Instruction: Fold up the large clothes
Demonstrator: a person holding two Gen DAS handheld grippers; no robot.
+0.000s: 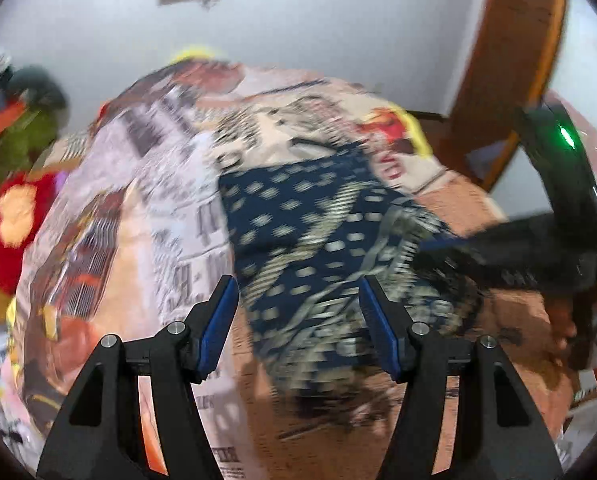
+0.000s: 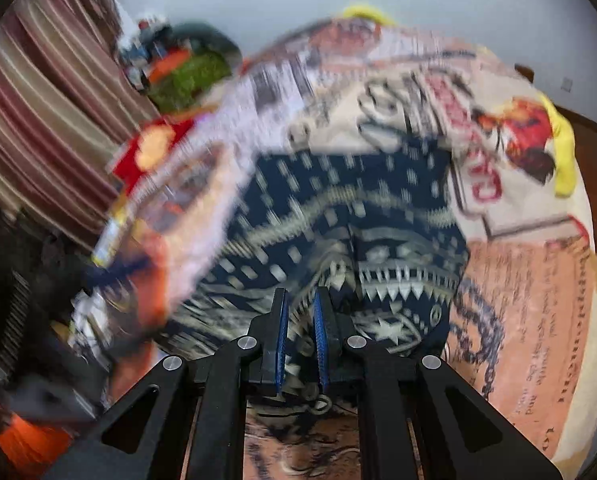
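Both views are smeared with blur, so I'm reading this loosely. My left tongs (image 1: 296,322) stand spread, blue pads well apart and nothing between them, hovering over the dark blue patterned garment (image 1: 298,224). That garment lies in a rumpled heap across the middle of the printed bedspread (image 1: 146,184), and in the left wrist view it runs from about 12 o'clock of my tongs down toward 5 o'clock.

Over at 3 o'clock in that same view I can see my right tongs (image 1: 450,254) as a dark blurred shape with a green light on the body above it, low against the cloth's edge.

In the right wrist view, my right tongs (image 2: 300,328) are pressed together with a fold of the dark blue patterned garment (image 2: 338,216) pinched between the blue pads (image 2: 281,336); cloth bunches right behind them.

The garment fills the centre there, the bedspread (image 2: 530,280) all around it. A striped curtain (image 2: 46,120) hangs at 10 o'clock, a red plush toy (image 2: 150,152) near the bed's edge beside it, though it's too blurred to say more.
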